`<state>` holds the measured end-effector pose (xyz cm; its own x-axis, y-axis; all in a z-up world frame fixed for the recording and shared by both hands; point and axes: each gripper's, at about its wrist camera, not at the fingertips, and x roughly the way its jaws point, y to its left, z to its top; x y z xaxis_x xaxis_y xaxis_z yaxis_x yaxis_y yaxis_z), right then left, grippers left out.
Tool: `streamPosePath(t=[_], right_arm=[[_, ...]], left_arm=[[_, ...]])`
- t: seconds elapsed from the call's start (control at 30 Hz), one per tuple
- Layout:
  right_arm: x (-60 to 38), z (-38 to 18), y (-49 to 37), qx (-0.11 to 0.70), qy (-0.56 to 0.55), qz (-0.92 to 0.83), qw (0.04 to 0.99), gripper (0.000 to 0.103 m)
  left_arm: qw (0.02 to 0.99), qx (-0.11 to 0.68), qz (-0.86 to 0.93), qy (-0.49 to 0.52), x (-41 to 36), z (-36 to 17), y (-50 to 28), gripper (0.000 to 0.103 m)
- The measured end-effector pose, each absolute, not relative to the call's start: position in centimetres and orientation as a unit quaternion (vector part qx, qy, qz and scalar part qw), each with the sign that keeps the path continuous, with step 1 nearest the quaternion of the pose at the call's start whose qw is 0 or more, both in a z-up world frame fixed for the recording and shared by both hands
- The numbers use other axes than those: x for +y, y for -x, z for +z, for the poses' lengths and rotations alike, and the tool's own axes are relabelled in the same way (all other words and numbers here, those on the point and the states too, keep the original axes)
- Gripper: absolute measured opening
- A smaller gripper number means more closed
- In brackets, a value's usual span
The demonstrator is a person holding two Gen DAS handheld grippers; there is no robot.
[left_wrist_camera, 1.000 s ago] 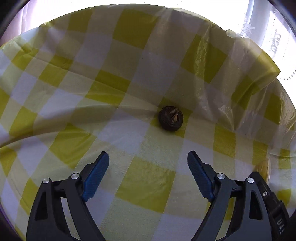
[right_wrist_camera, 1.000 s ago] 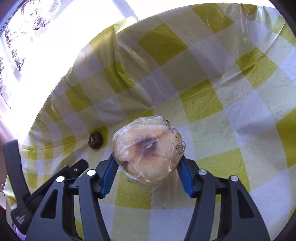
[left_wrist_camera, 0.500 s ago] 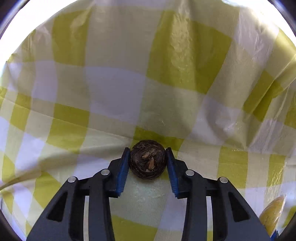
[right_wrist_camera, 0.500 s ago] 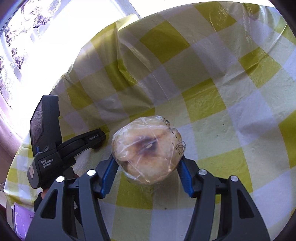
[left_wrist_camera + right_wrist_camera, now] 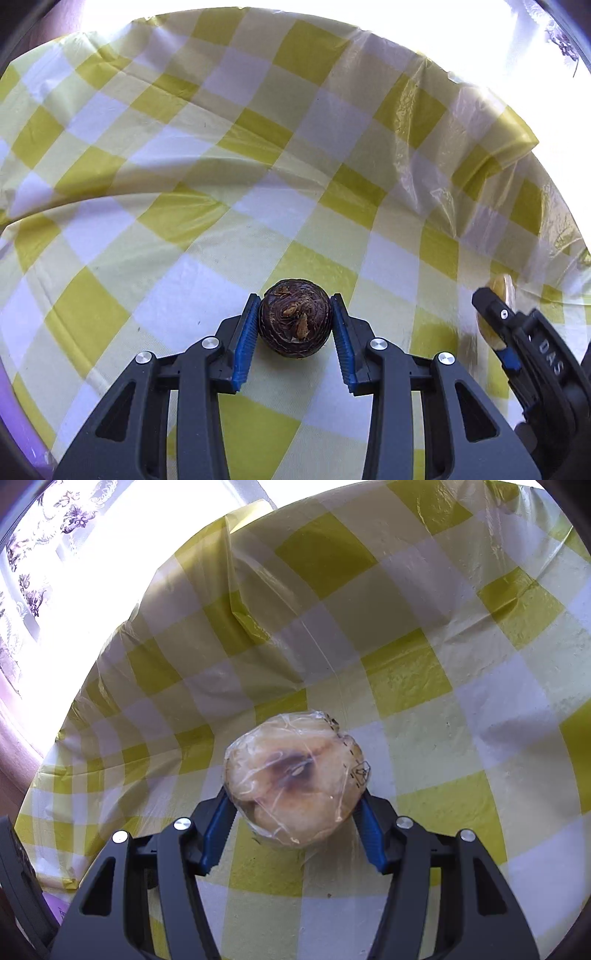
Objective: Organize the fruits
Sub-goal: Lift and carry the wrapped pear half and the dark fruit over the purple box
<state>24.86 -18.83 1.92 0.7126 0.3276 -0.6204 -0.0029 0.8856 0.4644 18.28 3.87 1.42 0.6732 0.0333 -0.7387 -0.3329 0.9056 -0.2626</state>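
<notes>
A small dark brown round fruit (image 5: 294, 318) with tan flecks sits between the blue pads of my left gripper (image 5: 295, 325), which is shut on it; it looks raised off the yellow-and-white checked tablecloth (image 5: 184, 206). In the right wrist view a pale yellowish fruit wrapped in clear plastic (image 5: 295, 779), with a dark bruise in its middle, is held between the blue pads of my right gripper (image 5: 293, 812). The right gripper's black body (image 5: 532, 362) shows at the right edge of the left wrist view, with a sliver of the wrapped fruit (image 5: 500, 288) beyond it.
The checked tablecloth (image 5: 443, 664) is creased and folded up along its far edge below a bright window with a patterned curtain (image 5: 40, 554). Part of the left gripper's black body (image 5: 18, 886) shows at the lower left of the right wrist view.
My left gripper moved onto the brown fruit, shut on it, then drew back with it in its grip. The right gripper has kept still with the wrapped fruit.
</notes>
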Motion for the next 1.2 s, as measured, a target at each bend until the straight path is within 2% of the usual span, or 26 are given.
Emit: streamPosePath(t=[0.37,0.87,1.2], right_arm=[[-19.3,2.0,-22.0,0.37,-0.221,0.076,0.899,0.06],[-19.2,1.9,-4.5,0.365,-0.179,0.07,0.911,0.06],[-17.3,1.9,2.9,0.372,-0.123,0.113,0.913,0.06]], left_arm=[[0.906,0.384,0.076,0.162,1.3,1.4,-10.0,0.037],[0.921,0.369,0.027,0.121,1.3,1.7,1.2,0.037],[0.927,0.357,0.013,0.113,1.6,1.7,6.2,0.037]])
